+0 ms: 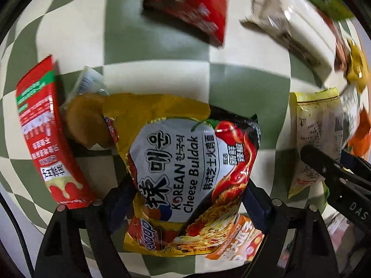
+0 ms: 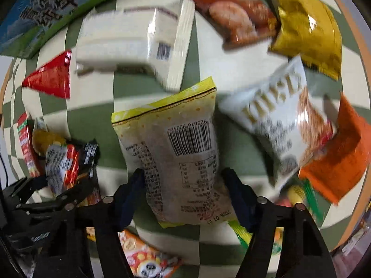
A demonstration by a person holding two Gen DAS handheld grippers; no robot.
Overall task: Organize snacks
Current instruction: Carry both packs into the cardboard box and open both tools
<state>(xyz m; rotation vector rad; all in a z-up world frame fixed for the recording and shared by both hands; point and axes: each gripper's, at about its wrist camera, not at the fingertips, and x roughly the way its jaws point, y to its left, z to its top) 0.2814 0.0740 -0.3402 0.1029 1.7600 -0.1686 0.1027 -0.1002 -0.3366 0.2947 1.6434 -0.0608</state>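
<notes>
My left tongs (image 1: 187, 199) are clenched on the Cheese Buldak noodle packet (image 1: 192, 169), low in the frame's centre; my right tongs (image 2: 185, 197) grip the yellow-edged pouch (image 2: 174, 153) at mid-frame. Both bags are slick and pinched only at their lower sides, so either could slip and drop among the snacks crowding the checkered counter (image 1: 157, 44). My tongs are close enough to knock together.

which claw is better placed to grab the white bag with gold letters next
Neither is free: the left claw holds the noodle pack and the right claw holds the yellow bag. Once emptied, probably right; the white bag lies just beside it.
</notes>
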